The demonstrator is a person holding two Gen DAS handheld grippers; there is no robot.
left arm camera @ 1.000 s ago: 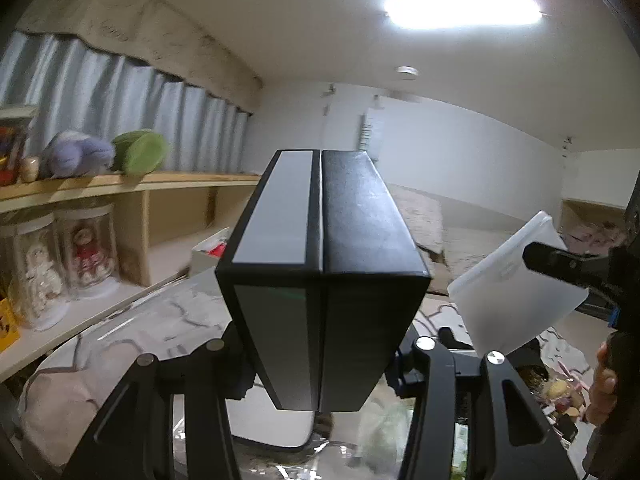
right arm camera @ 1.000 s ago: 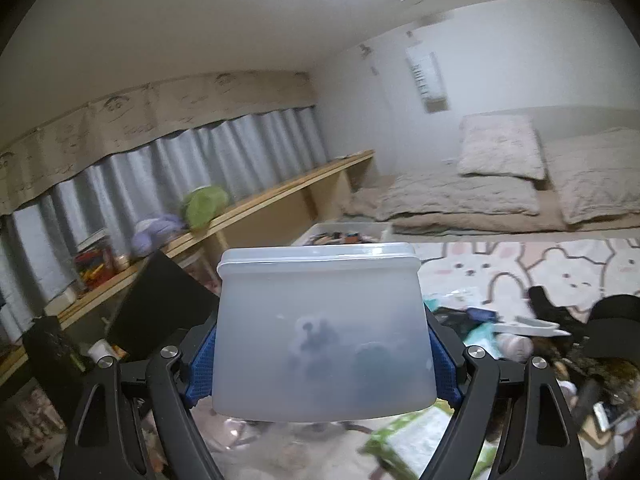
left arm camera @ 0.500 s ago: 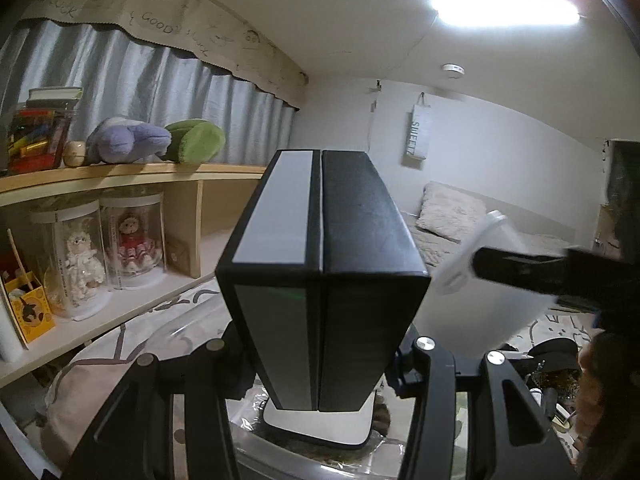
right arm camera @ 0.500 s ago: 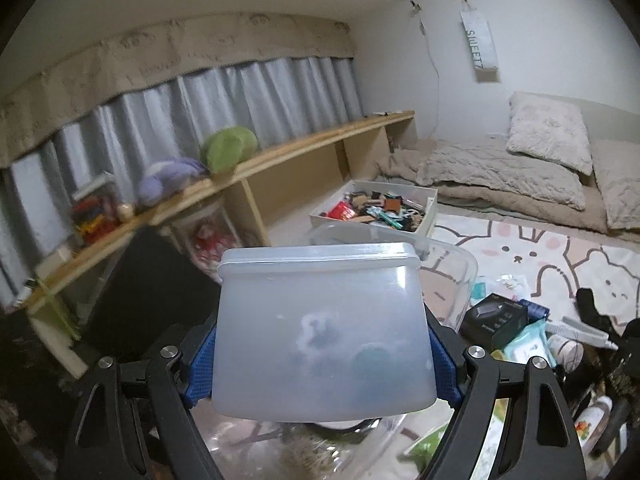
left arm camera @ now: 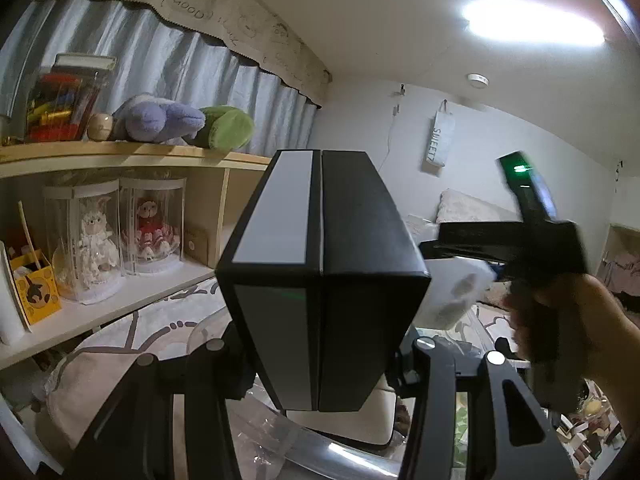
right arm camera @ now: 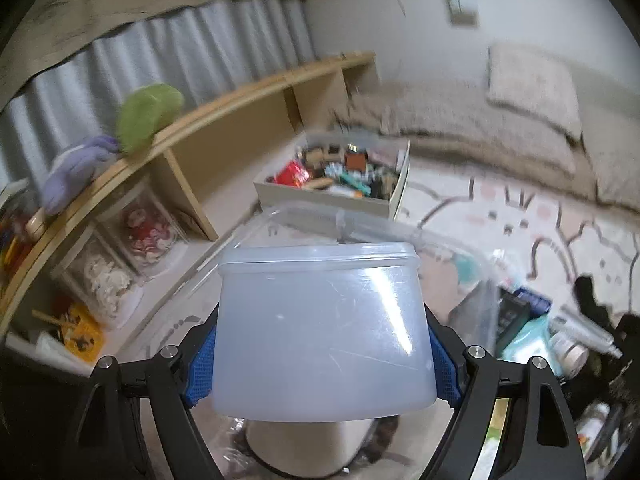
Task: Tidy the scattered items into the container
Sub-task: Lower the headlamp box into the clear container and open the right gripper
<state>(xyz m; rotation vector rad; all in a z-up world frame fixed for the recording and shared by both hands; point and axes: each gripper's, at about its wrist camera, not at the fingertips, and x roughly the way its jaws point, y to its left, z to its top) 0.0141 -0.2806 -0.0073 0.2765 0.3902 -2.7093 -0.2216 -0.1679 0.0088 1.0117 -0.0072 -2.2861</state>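
My left gripper [left arm camera: 320, 364] is shut on a black box [left arm camera: 324, 264] with a grey panel, held upright above the clear plastic bin [left arm camera: 272, 432]. My right gripper [right arm camera: 320, 364] is shut on a white translucent plastic tub [right arm camera: 322, 328], held over the same clear bin [right arm camera: 352, 232]. In the left wrist view the right gripper and the tub [left arm camera: 456, 292] are close to the right of the black box, with the holding hand [left arm camera: 580, 320] blurred. A white round item [right arm camera: 304, 452] lies in the bin below the tub.
A wooden shelf [left arm camera: 120, 156] on the left holds plush toys [left arm camera: 160, 120], a jar and doll cases [left arm camera: 152, 224]. A cardboard box of small items [right arm camera: 340, 176] stands beyond the bin. Scattered things [right arm camera: 528, 320] lie on the bunny rug at the right. Bedding is behind.
Both grippers have tilted and moved down toward the clear bin. The right gripper with the tub has come in close beside the black box.
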